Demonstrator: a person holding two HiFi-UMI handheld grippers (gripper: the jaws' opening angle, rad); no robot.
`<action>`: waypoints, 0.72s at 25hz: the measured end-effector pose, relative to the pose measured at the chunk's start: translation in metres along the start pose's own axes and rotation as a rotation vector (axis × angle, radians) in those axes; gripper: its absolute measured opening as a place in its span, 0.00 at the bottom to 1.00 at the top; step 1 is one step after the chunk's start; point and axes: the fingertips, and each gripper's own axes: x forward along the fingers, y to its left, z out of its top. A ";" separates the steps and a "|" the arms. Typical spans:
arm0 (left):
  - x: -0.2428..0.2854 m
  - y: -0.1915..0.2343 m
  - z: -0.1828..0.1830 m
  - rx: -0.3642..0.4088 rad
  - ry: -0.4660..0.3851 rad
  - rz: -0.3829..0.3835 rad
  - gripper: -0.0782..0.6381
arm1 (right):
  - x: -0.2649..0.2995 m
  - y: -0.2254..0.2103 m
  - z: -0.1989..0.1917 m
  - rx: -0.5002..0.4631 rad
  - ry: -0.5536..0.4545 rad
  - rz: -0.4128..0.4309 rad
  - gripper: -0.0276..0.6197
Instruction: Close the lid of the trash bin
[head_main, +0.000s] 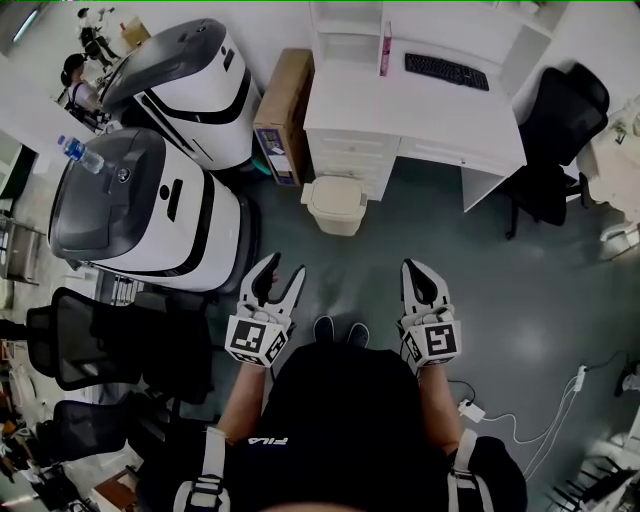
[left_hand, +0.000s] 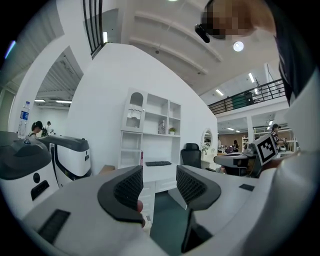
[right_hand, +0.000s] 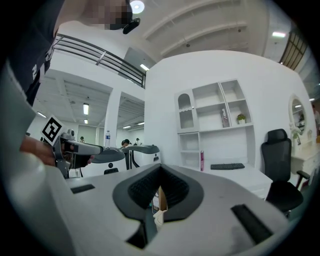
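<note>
A small cream trash bin stands on the grey floor against the drawer unit of the white desk. Its lid looks flat on top, but I cannot tell whether it is fully down. Both grippers hang well short of the bin and point level toward it. My left gripper is open, and in the left gripper view nothing sits between its black pads. My right gripper has its jaws closed together with nothing held. A sliver of the cream bin shows through the slit below the right gripper.
Two large white-and-grey machines stand left of the bin, a cardboard box beside them. A keyboard lies on the desk. A black office chair is at right, more black chairs at left. A power strip lies on the floor.
</note>
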 end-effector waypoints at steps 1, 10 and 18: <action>0.002 0.002 0.001 0.001 0.000 -0.006 0.41 | 0.002 0.001 0.001 -0.003 -0.002 -0.002 0.05; 0.003 0.023 0.010 0.017 -0.048 0.021 0.11 | 0.019 0.007 0.002 0.001 0.000 -0.010 0.05; 0.003 0.042 0.008 0.026 -0.048 0.006 0.11 | 0.037 0.024 -0.002 -0.012 0.007 0.006 0.05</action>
